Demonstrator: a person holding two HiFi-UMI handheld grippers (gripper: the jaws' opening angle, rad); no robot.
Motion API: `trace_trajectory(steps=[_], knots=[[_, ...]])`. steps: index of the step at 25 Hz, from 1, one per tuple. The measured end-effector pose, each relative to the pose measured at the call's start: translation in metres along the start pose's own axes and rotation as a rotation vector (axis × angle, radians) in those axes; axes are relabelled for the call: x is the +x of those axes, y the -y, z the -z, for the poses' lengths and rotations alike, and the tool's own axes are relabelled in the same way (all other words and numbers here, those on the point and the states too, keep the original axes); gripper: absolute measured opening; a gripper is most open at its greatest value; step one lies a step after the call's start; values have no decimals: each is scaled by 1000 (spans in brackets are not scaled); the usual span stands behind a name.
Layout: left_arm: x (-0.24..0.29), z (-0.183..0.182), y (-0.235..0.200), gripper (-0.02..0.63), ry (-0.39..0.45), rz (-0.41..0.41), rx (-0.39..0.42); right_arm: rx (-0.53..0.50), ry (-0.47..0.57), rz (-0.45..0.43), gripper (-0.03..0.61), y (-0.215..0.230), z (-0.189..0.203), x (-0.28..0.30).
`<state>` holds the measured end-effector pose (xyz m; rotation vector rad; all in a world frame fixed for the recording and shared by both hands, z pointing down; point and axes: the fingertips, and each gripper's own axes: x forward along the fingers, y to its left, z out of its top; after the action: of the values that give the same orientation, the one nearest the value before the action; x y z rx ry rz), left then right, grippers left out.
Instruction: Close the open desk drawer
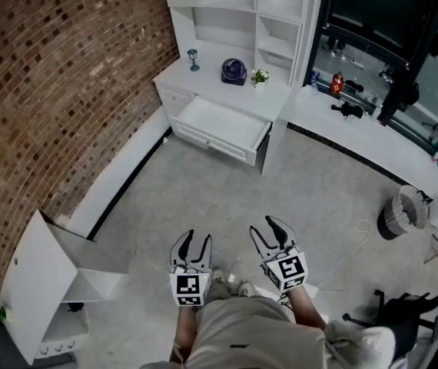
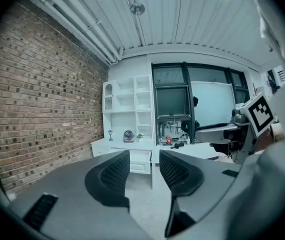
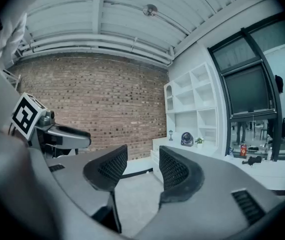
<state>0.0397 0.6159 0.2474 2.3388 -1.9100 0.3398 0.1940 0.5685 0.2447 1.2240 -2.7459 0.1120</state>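
Note:
A white desk (image 1: 204, 74) stands against the far wall with its wide drawer (image 1: 220, 129) pulled out over the floor. That drawer (image 2: 140, 161) also shows far off in the left gripper view, between the jaws. My left gripper (image 1: 194, 242) and right gripper (image 1: 273, 231) hover side by side over the grey floor close to the person's body, well short of the desk. Both are open and empty. In the right gripper view the right gripper (image 3: 143, 170) points towards the brick wall and the desk (image 3: 157, 145).
Brick wall (image 1: 50, 75) runs along the left. A white cabinet (image 1: 46, 287) stands at lower left. On the desk are a small fan (image 1: 233, 71), a plant (image 1: 260, 76) and a lamp (image 1: 194, 58). A long white counter (image 1: 373, 141), a bin (image 1: 398, 214) and a chair (image 1: 403, 317) are to the right.

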Motion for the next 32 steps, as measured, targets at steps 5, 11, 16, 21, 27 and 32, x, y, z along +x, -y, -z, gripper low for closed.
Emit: trace_trajectory(steps=[5, 11, 16, 21, 27, 32], knots=[[7, -3, 9, 196, 2, -14, 4, 41, -24, -30, 202, 7, -1, -3], [25, -3, -2, 196, 1, -25, -3, 35, -52, -50, 202, 8, -1, 19], [49, -2, -12, 196, 3, -12, -9, 35, -35, -29, 202, 18, -3, 41], [80, -3, -35, 195, 2, 7, -17, 14, -59, -9, 202, 30, -4, 73], [115, -6, -74, 195, 0, 44, -24, 8, -92, 25, 202, 32, -8, 118], [135, -3, -107, 195, -2, 66, -22, -1, -96, 50, 202, 30, -7, 155]])
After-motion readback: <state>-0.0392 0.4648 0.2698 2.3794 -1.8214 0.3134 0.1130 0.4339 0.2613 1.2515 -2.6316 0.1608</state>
